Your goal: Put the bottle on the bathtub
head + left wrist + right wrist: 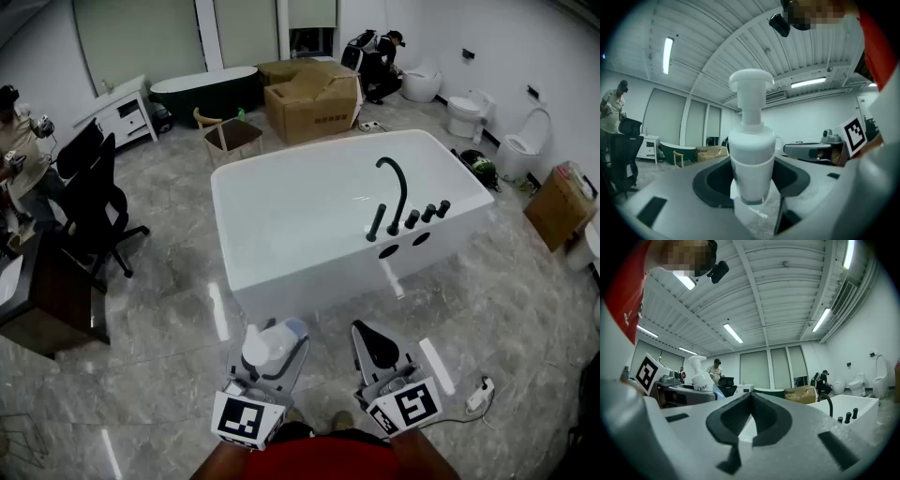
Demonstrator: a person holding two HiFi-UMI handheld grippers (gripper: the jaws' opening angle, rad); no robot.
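A white pump bottle (263,345) stands upright between the jaws of my left gripper (274,343), which is shut on it, low in the head view, in front of the tub. In the left gripper view the bottle (751,154) fills the middle, with the left gripper (751,185) clamped on its lower body. The white bathtub (281,225) with a black faucet (396,192) on its near right rim lies ahead. My right gripper (372,341) hangs beside the left one, shut and empty; its dark pads (736,420) meet at the tips of the right gripper (750,398).
Cardboard boxes (314,98) and a dark green tub (206,89) stand at the back. A black office chair (94,202) and desk (47,291) are at the left, with a person (19,141). Toilets (464,112) line the right wall. A power strip (480,396) lies on the floor.
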